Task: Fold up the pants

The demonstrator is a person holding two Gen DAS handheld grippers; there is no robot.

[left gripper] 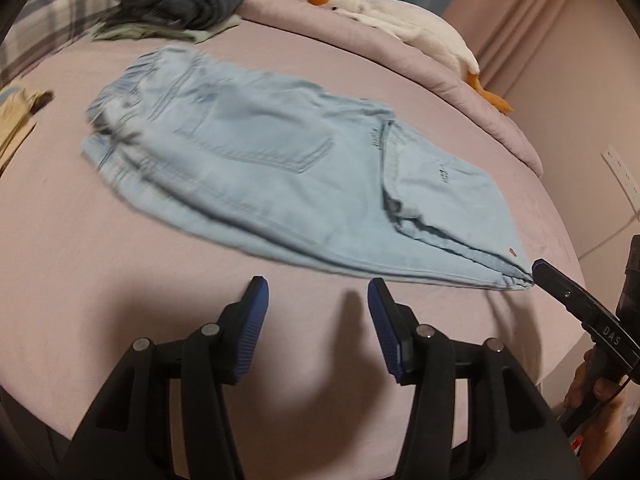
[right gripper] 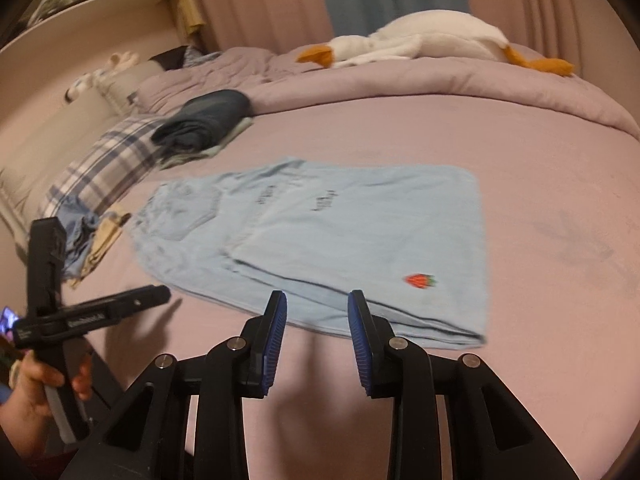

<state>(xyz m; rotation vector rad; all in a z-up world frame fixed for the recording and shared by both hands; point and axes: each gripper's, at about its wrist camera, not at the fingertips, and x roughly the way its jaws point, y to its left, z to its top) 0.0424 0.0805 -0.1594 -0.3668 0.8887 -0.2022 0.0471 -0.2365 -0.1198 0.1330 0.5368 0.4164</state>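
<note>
Just ahead of both grippers, the folded light-blue pants (left gripper: 280, 176) are lying flat on the pink bed (left gripper: 120, 264). Left gripper (left gripper: 318, 292) is hovering spread and empty; right gripper (right gripper: 317, 306) is spread too, fingertips over the pants' near edge.

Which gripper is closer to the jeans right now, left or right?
Right. The right gripper, open, has its fingertips at the near edge of the light blue jeans. The left gripper, also open, sits back over bare sheet.

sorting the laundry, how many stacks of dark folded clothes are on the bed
1: the dark folded stack lies at the far left of the bed, beside the plaid pillow, beyond the light blue pants. Others could be out of view.
</note>
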